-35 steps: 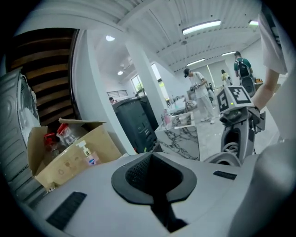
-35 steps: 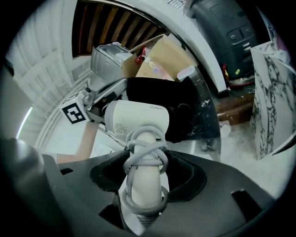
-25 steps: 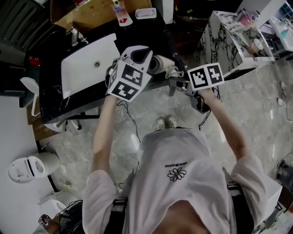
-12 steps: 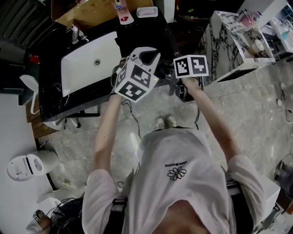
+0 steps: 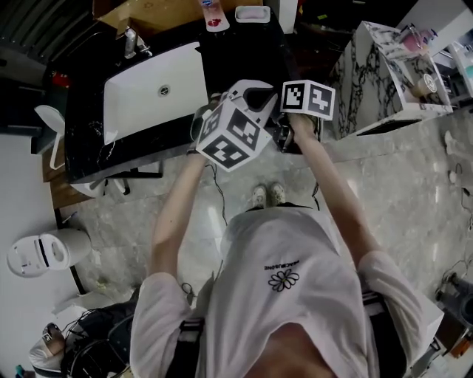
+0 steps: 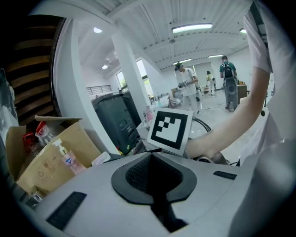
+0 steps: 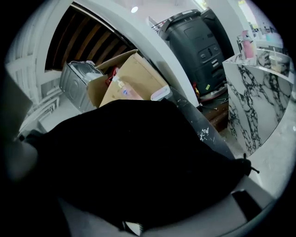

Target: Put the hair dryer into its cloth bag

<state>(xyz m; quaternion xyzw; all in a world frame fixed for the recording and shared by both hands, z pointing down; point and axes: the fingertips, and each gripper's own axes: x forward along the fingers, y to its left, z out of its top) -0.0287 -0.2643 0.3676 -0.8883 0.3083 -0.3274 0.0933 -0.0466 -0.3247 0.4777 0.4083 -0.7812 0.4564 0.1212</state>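
My left gripper point(image 5: 255, 92) hangs over the front edge of the black counter point(image 5: 89, 140), right of the sink. Its grey jaws point(image 6: 155, 180) are shut, with nothing visible between them. Close on its right is my right gripper point(image 5: 284, 136), whose marker cube point(image 6: 170, 129) faces the left gripper view. The black cloth bag point(image 7: 138, 157) is draped over the right gripper's jaws and hides them; it looks gripped there. The hair dryer does not show plainly: only a rounded grey rim point(image 6: 206, 159) peeks out under the right hand.
A white sink basin point(image 5: 155, 96) with a tap point(image 5: 131, 40) sits in the counter. Behind it are a cardboard box point(image 7: 125, 78), a pump bottle point(image 6: 69, 159) and a soap dish point(image 5: 253, 13). A marble-patterned stand point(image 5: 369, 66) stands to the right. People point(image 6: 187, 88) stand far off.
My right gripper has swung left with the bag, so its cube now sits beside the left gripper. The left gripper has drifted slightly right along the counter edge.
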